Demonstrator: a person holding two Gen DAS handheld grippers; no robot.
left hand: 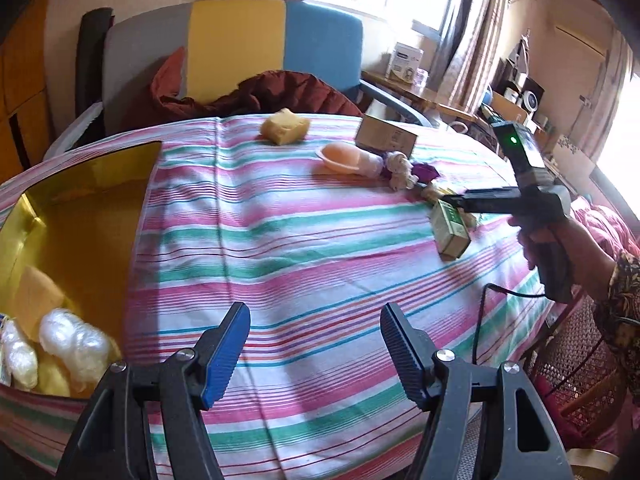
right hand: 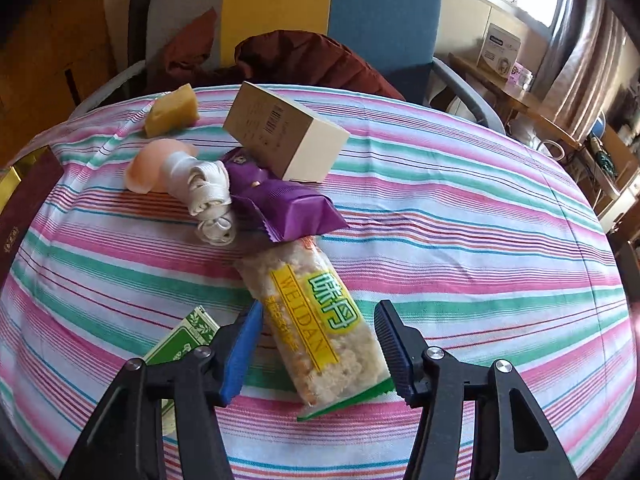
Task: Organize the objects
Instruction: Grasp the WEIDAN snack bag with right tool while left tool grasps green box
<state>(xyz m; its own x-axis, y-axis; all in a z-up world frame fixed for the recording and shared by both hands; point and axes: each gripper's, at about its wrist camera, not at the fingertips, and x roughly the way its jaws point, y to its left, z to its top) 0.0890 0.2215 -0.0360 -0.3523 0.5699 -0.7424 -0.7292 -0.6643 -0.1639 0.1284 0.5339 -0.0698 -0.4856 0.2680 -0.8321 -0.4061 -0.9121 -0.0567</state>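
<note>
Right wrist view: the clear crinkly packet of puffed-rice cake with a yellow label (right hand: 320, 320) lies on the striped pink, green and white cloth (right hand: 460, 240), pointing from 12 to 5 o'clock, and sits between the pads of the right gripper (right hand: 316, 344), whose jaws stand apart without pressing it yet. It looks light, slippery in its film and brittle inside, so a gentle pinch across the middle width seems safest. At 12 o'clock its top tucks under a purple foil wrapper (right hand: 292, 208); at 9 o'clock lies a green-and-white carton (right hand: 188, 336). The left gripper (left hand: 316, 356) hangs open and empty, a gold-lined box (left hand: 80, 220) at its 10 o'clock.
</note>
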